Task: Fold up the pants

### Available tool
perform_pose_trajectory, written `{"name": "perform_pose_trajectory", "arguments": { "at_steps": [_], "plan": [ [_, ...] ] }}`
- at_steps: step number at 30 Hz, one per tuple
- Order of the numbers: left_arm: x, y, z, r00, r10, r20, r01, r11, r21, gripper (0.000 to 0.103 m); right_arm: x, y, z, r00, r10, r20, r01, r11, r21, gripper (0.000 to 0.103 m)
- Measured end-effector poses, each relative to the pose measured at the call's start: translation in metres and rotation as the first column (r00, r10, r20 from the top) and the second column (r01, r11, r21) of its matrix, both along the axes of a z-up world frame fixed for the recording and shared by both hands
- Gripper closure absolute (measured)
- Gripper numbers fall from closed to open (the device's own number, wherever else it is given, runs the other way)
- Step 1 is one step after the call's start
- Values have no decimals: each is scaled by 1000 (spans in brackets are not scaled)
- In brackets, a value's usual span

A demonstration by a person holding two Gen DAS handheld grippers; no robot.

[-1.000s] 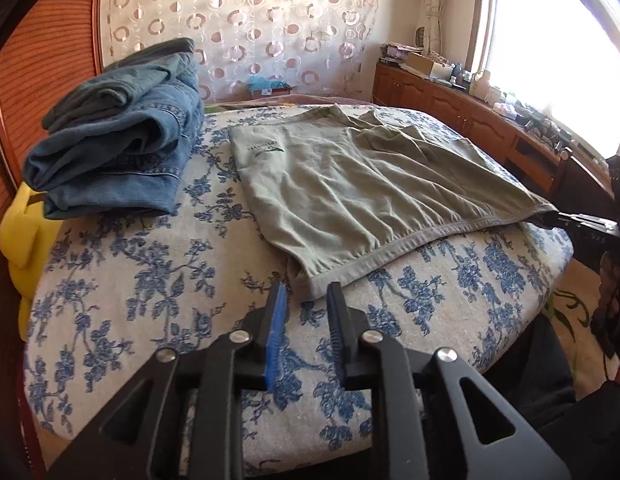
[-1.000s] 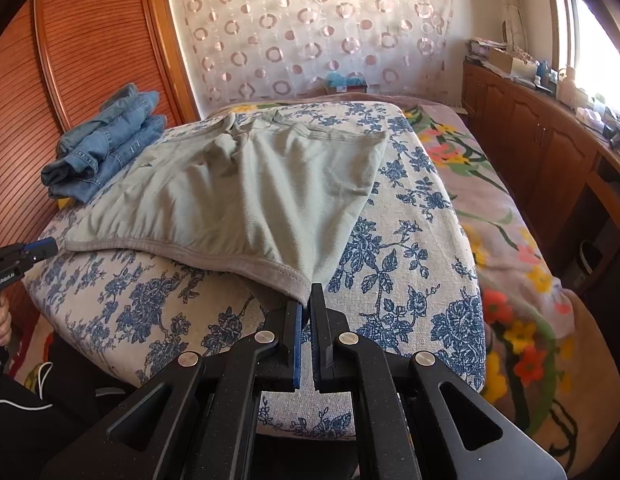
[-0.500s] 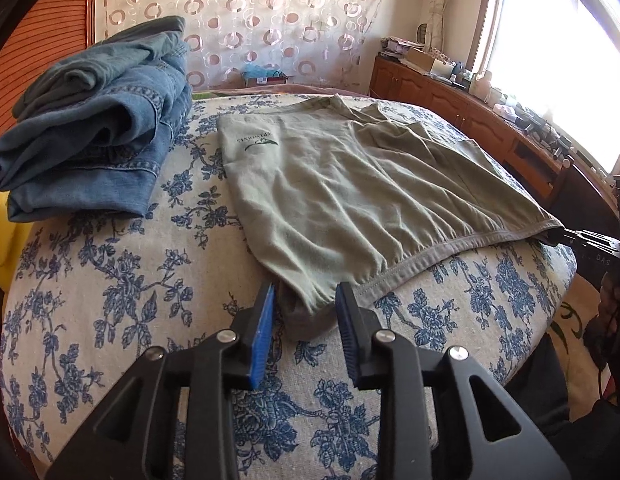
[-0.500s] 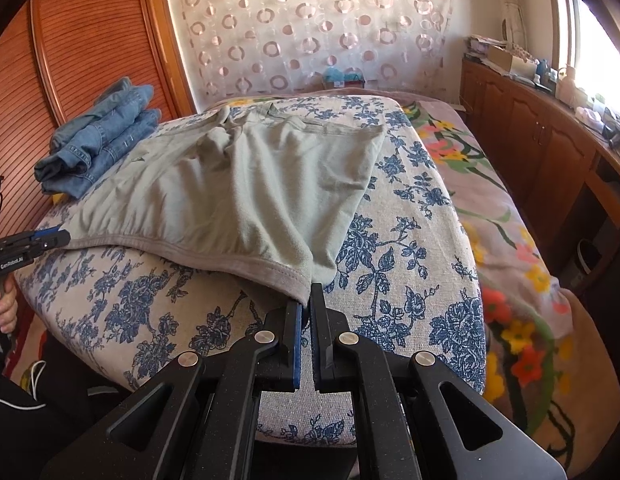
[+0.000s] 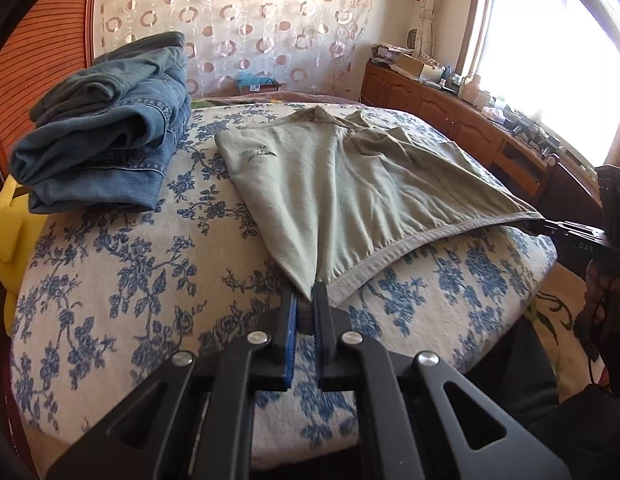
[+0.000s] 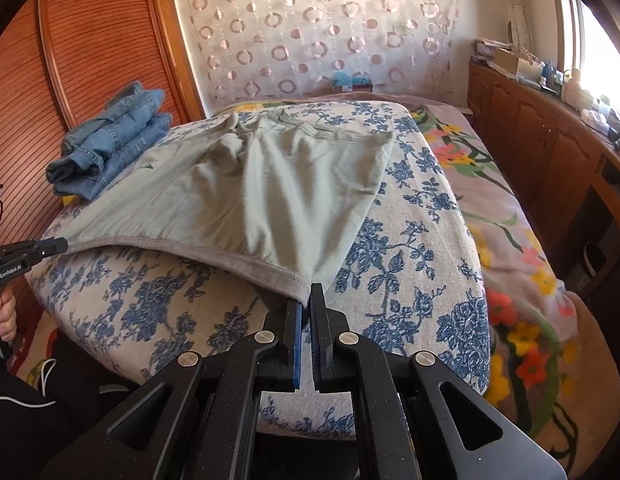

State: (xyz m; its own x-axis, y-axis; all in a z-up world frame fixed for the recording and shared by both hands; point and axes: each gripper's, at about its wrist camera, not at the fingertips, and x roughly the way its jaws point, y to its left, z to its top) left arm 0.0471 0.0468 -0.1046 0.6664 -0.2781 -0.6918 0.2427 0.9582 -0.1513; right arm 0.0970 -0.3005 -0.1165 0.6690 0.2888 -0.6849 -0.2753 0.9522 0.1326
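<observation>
Pale green pants (image 5: 350, 184) are spread on a floral-covered bed (image 5: 122, 280), their waistband lifted at both corners. One corner is pinched by the left gripper (image 5: 305, 308), the other is clamped in the right gripper (image 6: 306, 304). Folded jeans (image 5: 106, 136) are stacked ahead-left of the left gripper.

left gripper (image 5: 305, 308) pinched on green pants (image 5: 342, 188) waistband corner, beside folded jeans (image 5: 106, 128)

The clutter on the sideboard (image 5: 506, 114) by the window is too small to identify.
</observation>
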Motion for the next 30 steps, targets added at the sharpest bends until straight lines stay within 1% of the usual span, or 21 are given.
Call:
{"name": "perform_pose_trajectory", "arguments": {
  "at_steps": [5, 10, 15, 18, 20, 21, 26, 28, 30],
  "plan": [
    [-14, 1, 8, 1000, 13, 20, -13, 1000, 21, 100, -14, 2, 3, 1000, 20, -9, -20, 1000, 17, 102],
    [-15, 4, 12, 999, 27, 32, -28, 999, 31, 99, -22, 4, 5, 1000, 23, -9, -23, 999, 31, 102],
    [-17, 5, 17, 998, 32, 49, -34, 999, 39, 95, -23, 6, 6, 1000, 21, -2, -21, 1000, 9, 102],
    [-18, 6, 21, 997, 35, 70, -39, 998, 57, 87, -25, 7, 9, 1000, 20, 6, -21, 1000, 5, 101],
    [-19, 7, 24, 996, 40, 79, -45, 997, 56, 78, -25, 8, 10, 1000, 20, 12, -20, 1000, 4, 100],
    [-18, 8, 25, 995, 42, 86, -46, 998, 53, 78, -26, 8, 11, 1000, 19, 14, -19, 1000, 2, 100],
    [-15, 7, 28, 996, 24, 83, -28, 998, 49, 66, -26, 8, 14, 1000, 15, 23, -15, 1000, -2, 100],
    [-13, 7, 28, 997, 15, 81, -18, 999, 39, 65, -26, 8, 15, 1000, 12, 27, -12, 1000, -4, 100],
    [-12, 7, 29, 996, 12, 84, -14, 1000, 26, 61, -27, 7, 16, 1000, 11, 29, -11, 1000, -3, 100]
  ]
}}
